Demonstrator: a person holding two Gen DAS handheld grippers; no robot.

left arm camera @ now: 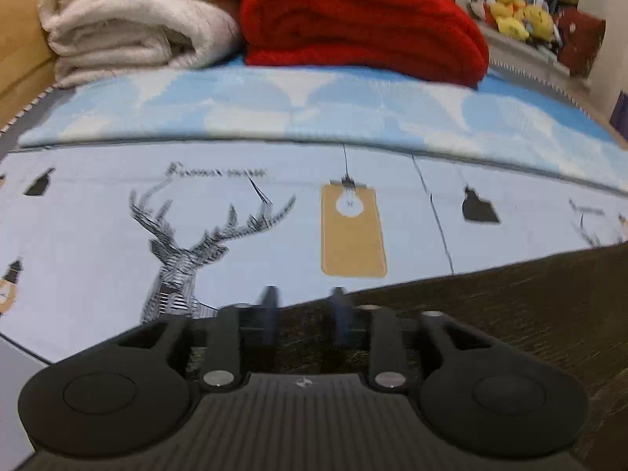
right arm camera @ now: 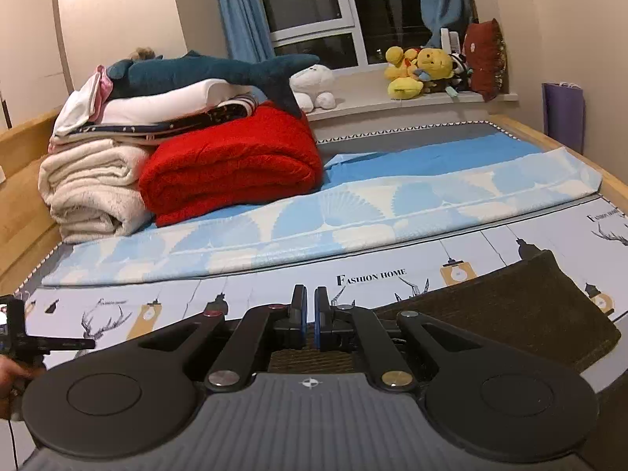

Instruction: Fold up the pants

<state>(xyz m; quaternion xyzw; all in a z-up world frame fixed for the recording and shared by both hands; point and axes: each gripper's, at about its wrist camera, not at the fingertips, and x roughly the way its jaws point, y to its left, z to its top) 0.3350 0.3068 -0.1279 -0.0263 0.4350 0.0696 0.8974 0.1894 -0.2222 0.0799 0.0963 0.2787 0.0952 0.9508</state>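
The dark brown pants (left arm camera: 490, 314) lie on the printed bed sheet (left arm camera: 98, 235), filling the lower right of the left wrist view. My left gripper (left arm camera: 305, 314) hovers over their near left edge. Its blurred fingers stand apart and nothing is pressed between them. In the right wrist view the pants (right arm camera: 510, 306) spread from under the tool out to the right. My right gripper (right arm camera: 311, 306) is shut above them, its blue pads almost touching. Brown fabric shows below the fingers, but I cannot tell whether any is pinched.
Folded cream blankets (right arm camera: 90, 188) and a red blanket (right arm camera: 235, 165) are stacked at the back left, with a plush shark (right arm camera: 204, 70) on top. A light blue cover (right arm camera: 353, 212) lies across the bed behind the pants. A person's hand (right arm camera: 10, 376) shows at the left edge.
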